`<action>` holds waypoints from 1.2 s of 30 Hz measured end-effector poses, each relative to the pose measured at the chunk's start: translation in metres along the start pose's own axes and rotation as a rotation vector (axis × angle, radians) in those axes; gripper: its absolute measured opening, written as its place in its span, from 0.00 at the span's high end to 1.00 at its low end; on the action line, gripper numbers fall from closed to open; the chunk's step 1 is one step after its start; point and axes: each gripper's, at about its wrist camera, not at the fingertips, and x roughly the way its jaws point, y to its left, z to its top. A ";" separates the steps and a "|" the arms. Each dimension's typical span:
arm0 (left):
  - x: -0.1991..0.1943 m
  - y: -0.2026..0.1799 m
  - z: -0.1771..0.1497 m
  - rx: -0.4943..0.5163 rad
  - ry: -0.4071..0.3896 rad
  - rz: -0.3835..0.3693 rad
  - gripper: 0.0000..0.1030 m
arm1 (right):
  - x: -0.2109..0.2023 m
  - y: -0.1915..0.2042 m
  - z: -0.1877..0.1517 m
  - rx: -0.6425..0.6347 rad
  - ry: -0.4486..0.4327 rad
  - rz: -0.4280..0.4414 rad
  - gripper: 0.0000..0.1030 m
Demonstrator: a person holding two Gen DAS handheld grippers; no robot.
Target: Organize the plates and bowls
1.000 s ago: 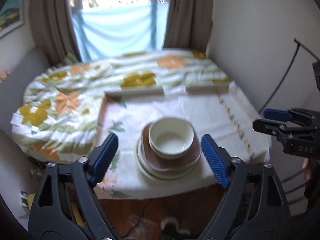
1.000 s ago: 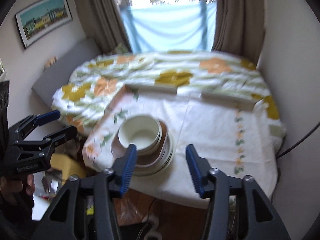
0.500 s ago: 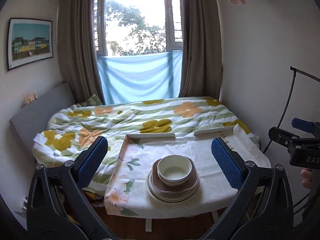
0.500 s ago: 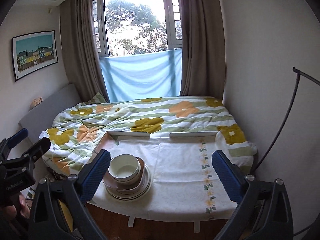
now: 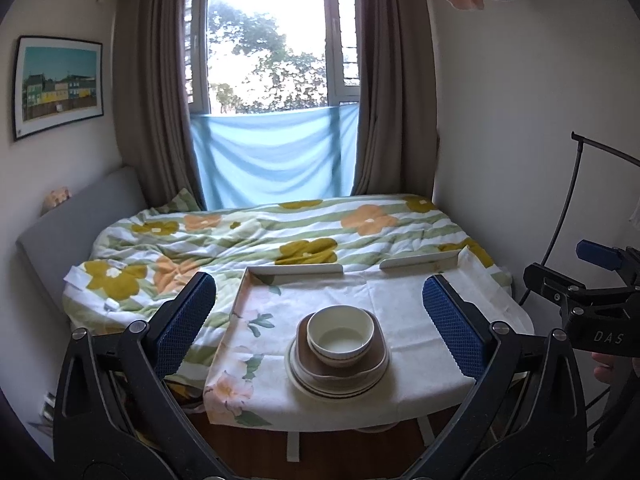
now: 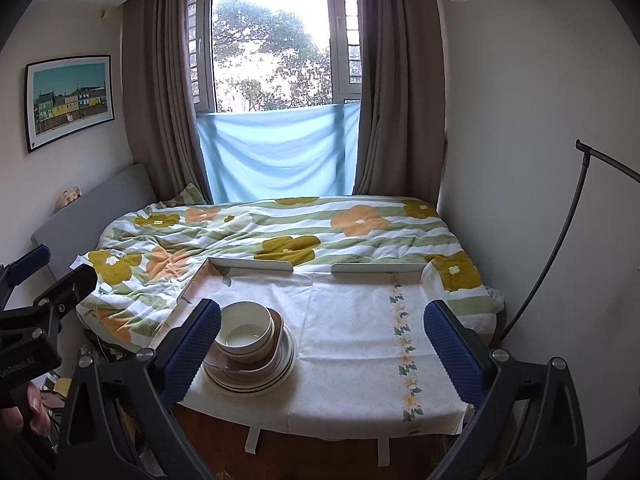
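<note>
A cream bowl (image 5: pixel 341 335) sits on a brown square dish (image 5: pixel 372 364), which rests on a stack of cream plates (image 5: pixel 316 385) near the front edge of a cloth-covered table (image 5: pixel 400 304). The stack also shows in the right wrist view (image 6: pixel 256 376), with the bowl (image 6: pixel 244 332) on top. My left gripper (image 5: pixel 320 332) is open and empty, held back from the table and level with the stack. My right gripper (image 6: pixel 320 344) is open and empty, to the right of the stack. Each gripper shows at the other view's edge, the right one (image 5: pixel 592 280) and the left one (image 6: pixel 36 280).
Low white rails (image 5: pixel 296 269) edge the table's far side. A bed with a flowered quilt (image 5: pixel 240 236) lies behind it, below a curtained window (image 5: pixel 272 40). A wall stands at the right, with a thin black rod (image 5: pixel 564 208) beside it.
Both grippers pulled back and tilted up from close above the stack, and both opened wider. The stack has not moved.
</note>
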 end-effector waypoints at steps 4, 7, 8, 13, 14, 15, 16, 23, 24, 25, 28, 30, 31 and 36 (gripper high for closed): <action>-0.001 -0.001 0.000 0.004 0.001 0.008 0.00 | -0.001 0.000 -0.001 0.002 -0.003 0.004 0.02; -0.001 -0.002 0.000 0.002 0.000 0.007 0.00 | -0.001 0.000 -0.001 0.002 -0.003 0.003 0.02; -0.001 -0.001 -0.001 0.003 0.001 0.007 0.00 | -0.001 0.000 -0.001 0.002 -0.003 0.004 0.02; -0.001 -0.003 -0.002 -0.003 0.004 0.009 0.00 | -0.002 0.002 0.000 0.000 0.000 -0.001 0.02; -0.001 -0.003 -0.001 -0.006 0.001 0.010 0.00 | -0.002 0.002 0.001 0.000 0.001 0.001 0.02; -0.002 -0.003 -0.001 -0.010 -0.004 0.008 0.00 | -0.001 0.002 0.001 -0.002 0.002 0.001 0.02; -0.002 -0.004 0.000 -0.012 -0.007 0.008 0.00 | -0.001 0.002 0.002 -0.004 0.002 0.001 0.02; -0.002 -0.007 0.001 -0.016 -0.011 0.017 0.00 | 0.000 0.002 0.002 -0.001 0.005 -0.001 0.02; -0.002 -0.008 0.001 -0.015 -0.010 0.019 0.00 | 0.000 0.001 0.002 0.000 0.006 -0.001 0.02; -0.002 -0.008 0.001 -0.016 -0.011 0.019 0.00 | 0.000 0.001 0.002 0.002 0.006 -0.003 0.02; -0.001 -0.008 0.001 -0.016 -0.009 0.015 0.00 | 0.000 -0.001 0.002 0.003 0.005 -0.004 0.02; 0.000 -0.008 0.000 -0.016 -0.007 0.016 0.00 | 0.000 0.000 0.002 0.003 0.004 -0.002 0.02; 0.001 -0.008 0.000 -0.016 -0.006 0.016 0.00 | -0.001 -0.001 0.002 0.003 0.003 -0.002 0.02; 0.002 -0.008 -0.001 -0.014 -0.008 0.020 0.00 | 0.001 -0.001 0.002 0.004 0.011 -0.006 0.02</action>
